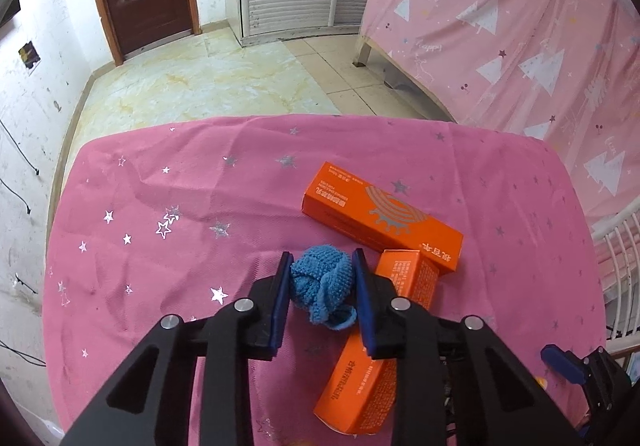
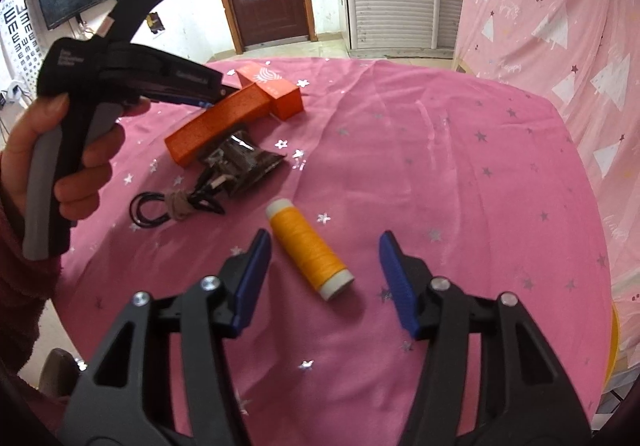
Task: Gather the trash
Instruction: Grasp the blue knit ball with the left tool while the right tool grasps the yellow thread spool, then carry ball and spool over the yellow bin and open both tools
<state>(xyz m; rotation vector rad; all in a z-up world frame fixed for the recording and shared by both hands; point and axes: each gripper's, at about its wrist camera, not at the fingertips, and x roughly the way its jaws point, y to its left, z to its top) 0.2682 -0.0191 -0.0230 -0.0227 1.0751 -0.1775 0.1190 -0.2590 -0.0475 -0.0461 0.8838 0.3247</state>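
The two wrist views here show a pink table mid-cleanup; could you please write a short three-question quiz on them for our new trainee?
1. True or false: the left gripper has its pads on either side of the blue knitted ball.
2. Multiple choice: what lies between the right gripper's open fingers? A) a green cup B) the yellow thread spool C) a spoon
3. Fill in: the two orange boxes on the pink tablecloth ______ each other.

Key: 1 true; 2 B; 3 touch, one box's end overlapping the other.
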